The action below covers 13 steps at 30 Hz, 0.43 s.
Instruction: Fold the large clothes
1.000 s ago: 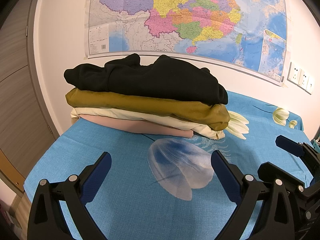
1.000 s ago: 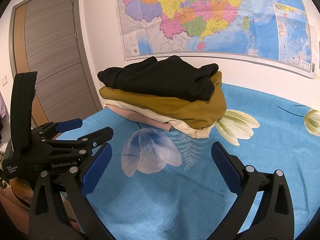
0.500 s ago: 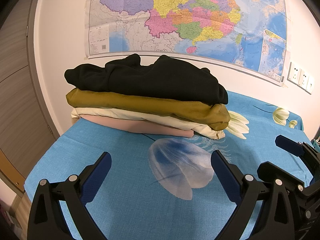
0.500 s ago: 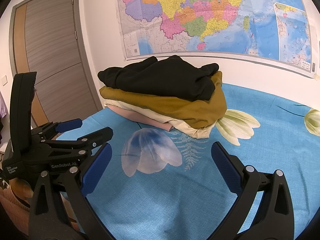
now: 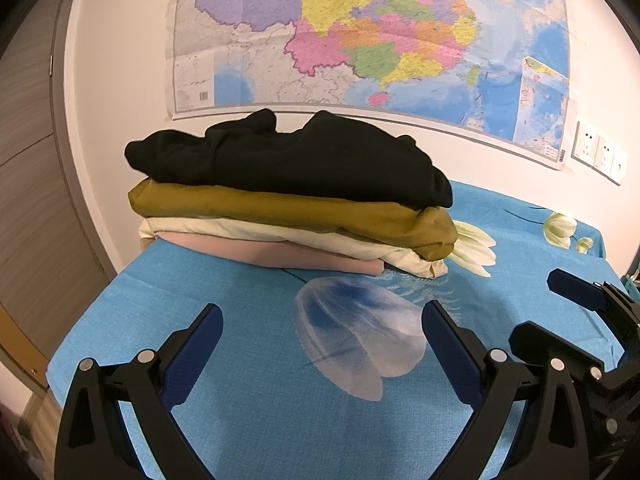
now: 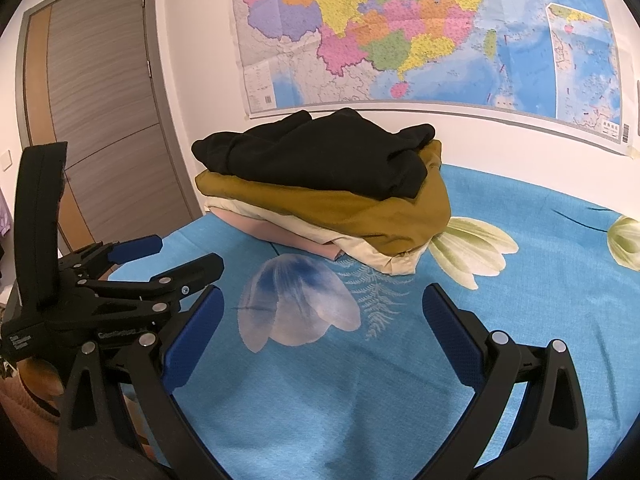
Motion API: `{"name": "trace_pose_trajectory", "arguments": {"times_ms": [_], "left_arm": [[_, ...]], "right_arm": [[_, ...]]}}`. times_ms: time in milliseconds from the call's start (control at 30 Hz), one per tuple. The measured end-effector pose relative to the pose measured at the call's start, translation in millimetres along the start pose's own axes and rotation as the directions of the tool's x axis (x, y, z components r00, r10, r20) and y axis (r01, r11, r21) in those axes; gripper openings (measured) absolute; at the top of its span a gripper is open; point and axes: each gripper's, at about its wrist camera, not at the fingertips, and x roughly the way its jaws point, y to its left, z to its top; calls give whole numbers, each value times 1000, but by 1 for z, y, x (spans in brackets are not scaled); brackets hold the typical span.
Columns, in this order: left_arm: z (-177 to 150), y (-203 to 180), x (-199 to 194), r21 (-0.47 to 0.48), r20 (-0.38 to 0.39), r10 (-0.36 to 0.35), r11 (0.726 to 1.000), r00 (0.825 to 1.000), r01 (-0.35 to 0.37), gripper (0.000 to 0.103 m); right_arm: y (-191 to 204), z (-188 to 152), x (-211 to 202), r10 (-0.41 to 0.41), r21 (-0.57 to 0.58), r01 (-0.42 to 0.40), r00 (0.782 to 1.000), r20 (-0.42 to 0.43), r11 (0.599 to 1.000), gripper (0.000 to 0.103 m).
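The left gripper (image 5: 322, 330) hangs just above the blue flower-print cloth (image 5: 248, 392) that covers the table, its blue-padded fingers (image 5: 198, 340) spread wide with nothing between them but the pale printed blossom (image 5: 360, 336) on the cloth. The right gripper (image 6: 322, 322) is held the same way — fingers (image 6: 452, 332) well apart, empty, low over the cloth (image 6: 400, 392). The two tools sit side by side: in the right wrist view the left gripper shows just to the left of the right one's fingers, and in the left wrist view the right gripper (image 5: 576, 300) shows at the right edge.

Ahead of both pairs of fingers, beyond the printed blossom and close to the wall, lies the stack of folded clothes (image 5: 296, 216). From the top down it is a black garment (image 5: 288, 160), somewhat rumpled, then an olive-brown one (image 5: 288, 210), a cream one (image 5: 320, 240) and a pale pink one (image 5: 260, 250) at the bottom, touching the cloth. The pile is apart from both grippers — neither touches it.

Behind the stack a large coloured map (image 5: 372, 36) hangs on the white wall, and to the left of the fingers stands a grey-brown door (image 6: 100, 112).
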Motion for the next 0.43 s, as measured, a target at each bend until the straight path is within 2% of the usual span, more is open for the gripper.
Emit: {"name": "trace_pose_trajectory", "arguments": {"times_ms": [167,267,367,433], "left_arm": [[-1,-2,2,-6,4,-6,1000,1000,6,96],[-3,-9,6,-8,-22,-46,999,999,45,96],[-3,-24,11,-7,-51,-95,995,994,95,96],[-6,-43,20,10,-89,-150,988,985,151,96]], "right_arm": [[-3,-2,-1,-5,3,5,1000,4,1000,98],[-10,-5,-7,-23,4,23,1000,5,1000,98],[-28,-10,-19,-74,38,74,997,6,997,98],[-48,-17,-30,-145,78,146,989,-18,986,98]]}}
